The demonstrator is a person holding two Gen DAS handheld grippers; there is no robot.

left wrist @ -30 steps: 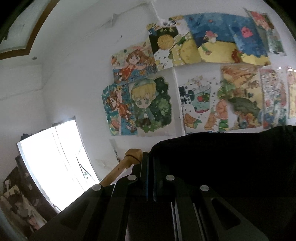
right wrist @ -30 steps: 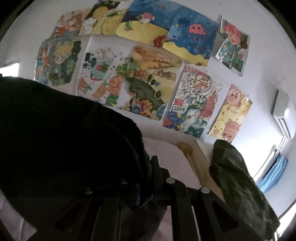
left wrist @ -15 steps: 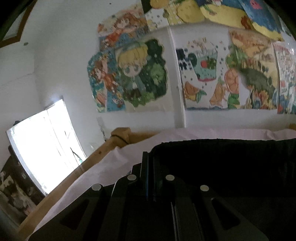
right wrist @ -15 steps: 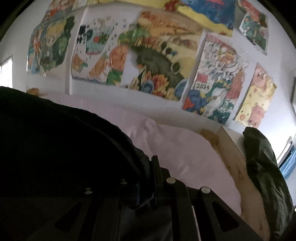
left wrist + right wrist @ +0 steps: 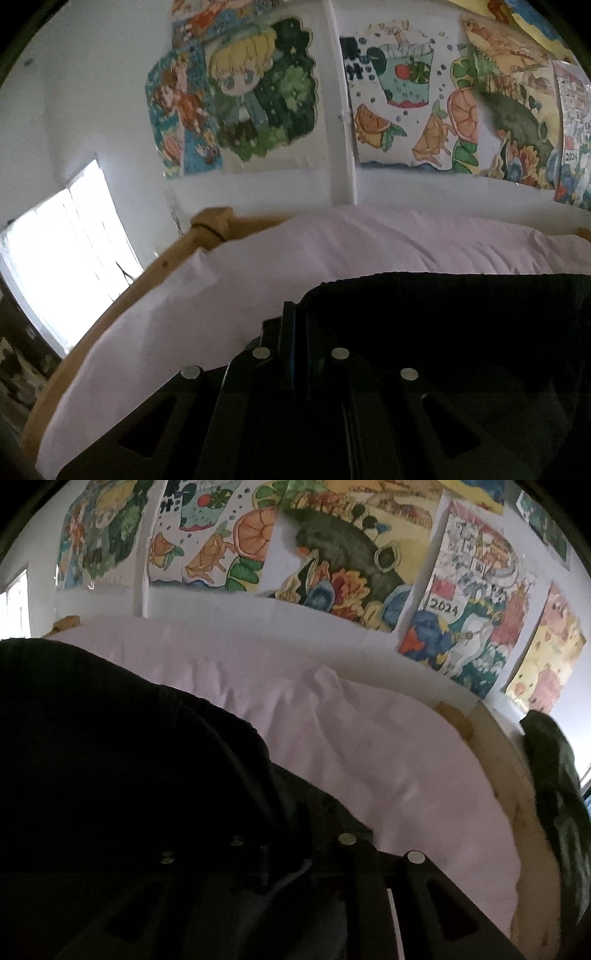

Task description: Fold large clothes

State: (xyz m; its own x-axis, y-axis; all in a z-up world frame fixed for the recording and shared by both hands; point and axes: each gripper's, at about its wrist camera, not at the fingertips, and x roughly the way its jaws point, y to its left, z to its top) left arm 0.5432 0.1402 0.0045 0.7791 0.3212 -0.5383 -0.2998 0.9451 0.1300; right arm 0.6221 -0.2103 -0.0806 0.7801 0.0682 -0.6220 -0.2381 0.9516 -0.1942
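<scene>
- Left gripper (image 5: pixel 297 314): its 2 fingers are pinched together on the corner of the black garment (image 5: pixel 443 332), near the bed's left side, beside the wooden bed frame (image 5: pixel 173 258).
- The black garment spreads rightward from that corner over the pink bedsheet (image 5: pixel 369 243), below the drawings (image 5: pixel 258 92) on the wall behind the bed.
- Right gripper (image 5: pixel 284 853): clamped on the garment's (image 5: pixel 129 738) other end, fabric bunched over its fingers, toward the bed's right side.
- A dark green cloth (image 5: pixel 554 775) hangs over the bed's right rail (image 5: pixel 517 775).
</scene>
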